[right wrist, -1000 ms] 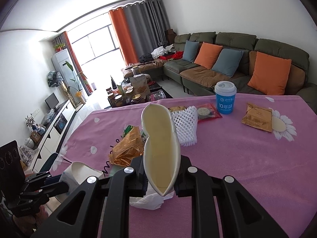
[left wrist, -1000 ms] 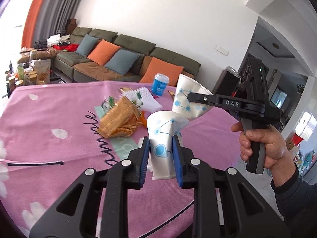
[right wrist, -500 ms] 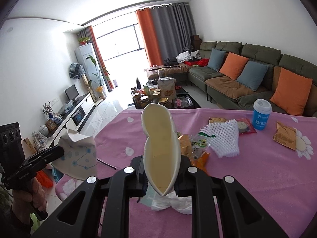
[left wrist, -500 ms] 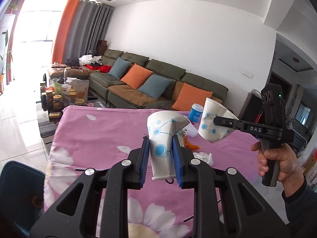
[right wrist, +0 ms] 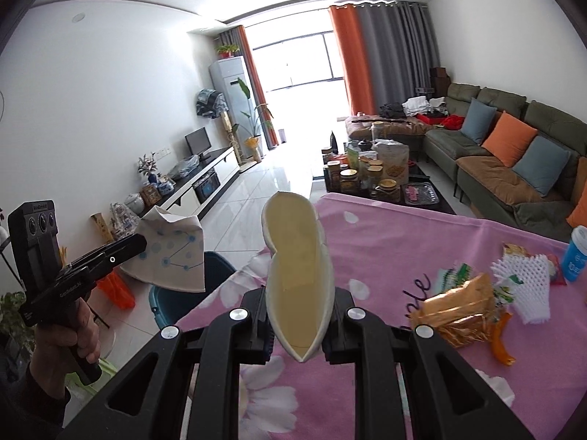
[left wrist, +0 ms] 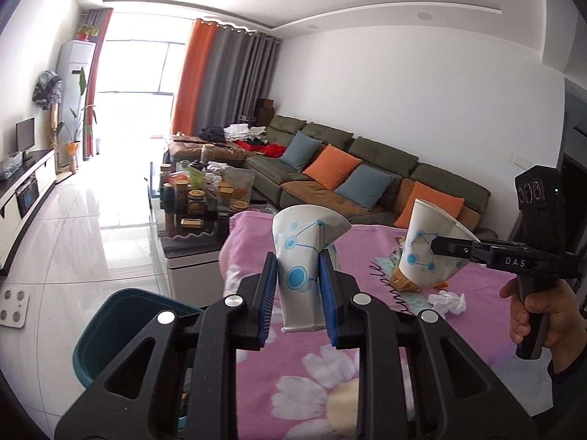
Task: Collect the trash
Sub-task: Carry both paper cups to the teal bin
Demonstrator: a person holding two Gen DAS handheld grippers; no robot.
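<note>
My left gripper is shut on a squashed white paper cup with blue dots, held above the table's left end. It also shows in the right wrist view, over the bin. My right gripper is shut on a second squashed paper cup; this cup shows in the left wrist view to the right of the first. A dark teal trash bin stands on the floor beside the table, below left of my left gripper; the right wrist view shows it too.
The table has a pink flowered cloth. On it lie a gold snack wrapper, white foam netting, a crumpled tissue and a blue lidded cup. A low table of jars and a green sofa stand beyond.
Both grippers have swung left with their cups, away from the littered middle of the table toward its end. The teal bin has come into view below the left gripper.
</note>
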